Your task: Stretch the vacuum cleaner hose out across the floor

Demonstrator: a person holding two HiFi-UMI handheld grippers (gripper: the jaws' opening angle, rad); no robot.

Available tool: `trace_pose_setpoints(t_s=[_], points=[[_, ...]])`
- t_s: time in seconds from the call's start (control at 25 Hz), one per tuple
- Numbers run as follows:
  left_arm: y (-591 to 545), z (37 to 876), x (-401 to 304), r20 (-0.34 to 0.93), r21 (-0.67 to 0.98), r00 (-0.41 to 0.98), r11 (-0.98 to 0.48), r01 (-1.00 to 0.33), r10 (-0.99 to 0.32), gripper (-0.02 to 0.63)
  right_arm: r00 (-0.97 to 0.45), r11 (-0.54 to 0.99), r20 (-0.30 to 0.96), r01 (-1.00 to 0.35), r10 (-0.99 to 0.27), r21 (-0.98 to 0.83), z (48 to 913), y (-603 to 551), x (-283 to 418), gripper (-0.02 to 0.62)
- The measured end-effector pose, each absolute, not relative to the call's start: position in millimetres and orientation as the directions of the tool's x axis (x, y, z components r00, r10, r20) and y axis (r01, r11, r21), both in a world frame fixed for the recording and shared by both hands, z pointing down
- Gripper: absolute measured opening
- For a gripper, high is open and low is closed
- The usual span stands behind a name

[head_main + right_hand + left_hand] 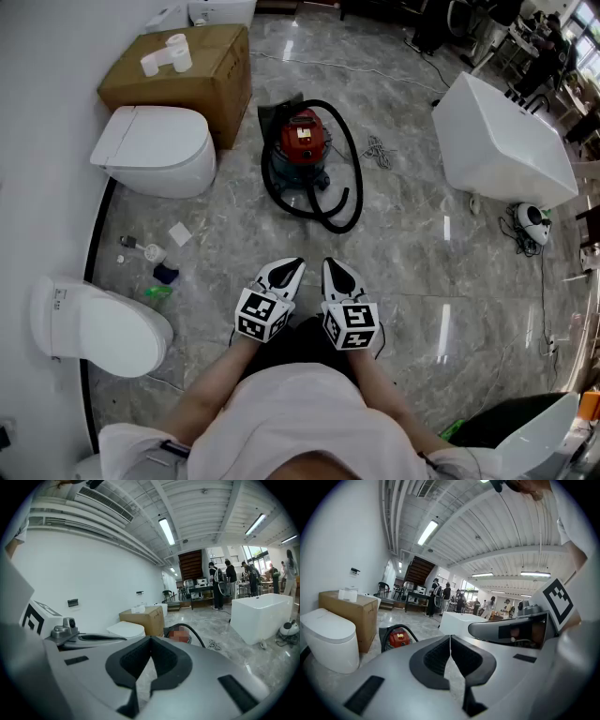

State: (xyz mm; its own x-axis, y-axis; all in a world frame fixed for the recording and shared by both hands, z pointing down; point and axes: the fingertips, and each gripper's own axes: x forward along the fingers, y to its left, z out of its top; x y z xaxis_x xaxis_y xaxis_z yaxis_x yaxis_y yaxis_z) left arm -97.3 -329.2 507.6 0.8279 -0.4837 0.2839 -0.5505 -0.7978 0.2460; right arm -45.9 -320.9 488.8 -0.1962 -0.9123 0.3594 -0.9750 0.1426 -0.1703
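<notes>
A red canister vacuum cleaner (301, 141) stands on the marble floor ahead of me, its black hose (349, 159) curled in a loop around it and ending near the floor at the front right. My left gripper (284, 273) and right gripper (337, 275) hover side by side close to my body, well short of the hose, both shut and empty. In the left gripper view the vacuum cleaner (397, 638) shows beyond the closed left gripper (450, 641). In the right gripper view the hose (194, 633) arcs just past the closed right gripper (150, 644).
A toilet (155, 148) and a cardboard box (187, 70) stand at the left, another toilet (94, 323) nearer left with small bottles (155, 253) on the floor. A white bathtub (502, 141) stands at the right with a cable (377, 150) beside it. People stand far back.
</notes>
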Motion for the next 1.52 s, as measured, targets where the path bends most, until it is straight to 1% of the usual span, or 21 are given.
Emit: trace_pose_setpoints(t_s=[0.4, 0.56, 0.88, 1.04, 1.2, 1.36, 1.52], points=[[-335, 512, -109, 0.28, 0.262, 0.826, -0.789, -0.555, -0.489, 0.011, -0.179, 0.121, 0.369, -0.977, -0.912, -0.174, 495, -322, -46, 0.015], [-335, 511, -114, 0.269, 0.269, 0.833, -0.792, -0.547, -0.484, 0.011, -0.191, 0.129, 0.34, -0.972, -0.921, -0.198, 492, -325, -54, 0.017], [-340, 519, -137, 0.285, 0.268, 0.832, -0.794, -0.546, -0.476, 0.011, -0.207, 0.144, 0.35, -0.97, -0.914, -0.196, 507, -331, -79, 0.017], [-345, 526, -152, 0.299, 0.278, 0.822, -0.78, -0.561, -0.485, 0.011, -0.218, 0.16, 0.334, -0.968, -0.917, -0.192, 510, -334, -87, 0.017], [-349, 529, -162, 0.304, 0.289, 0.817, -0.769, -0.57, -0.49, 0.011, -0.202, 0.134, 0.323, -0.966, -0.924, -0.221, 510, -340, -83, 0.017], [-361, 530, -166, 0.298, 0.298, 0.809, -0.756, -0.583, -0.506, 0.011, -0.146, 0.076, 0.331, -0.973, -0.932, -0.218, 511, -352, -73, 0.017], [-372, 531, -167, 0.296, 0.304, 0.804, -0.748, -0.591, -0.515, 0.011, -0.14, 0.072, 0.337, -0.976, -0.931, -0.207, 514, -366, -69, 0.018]])
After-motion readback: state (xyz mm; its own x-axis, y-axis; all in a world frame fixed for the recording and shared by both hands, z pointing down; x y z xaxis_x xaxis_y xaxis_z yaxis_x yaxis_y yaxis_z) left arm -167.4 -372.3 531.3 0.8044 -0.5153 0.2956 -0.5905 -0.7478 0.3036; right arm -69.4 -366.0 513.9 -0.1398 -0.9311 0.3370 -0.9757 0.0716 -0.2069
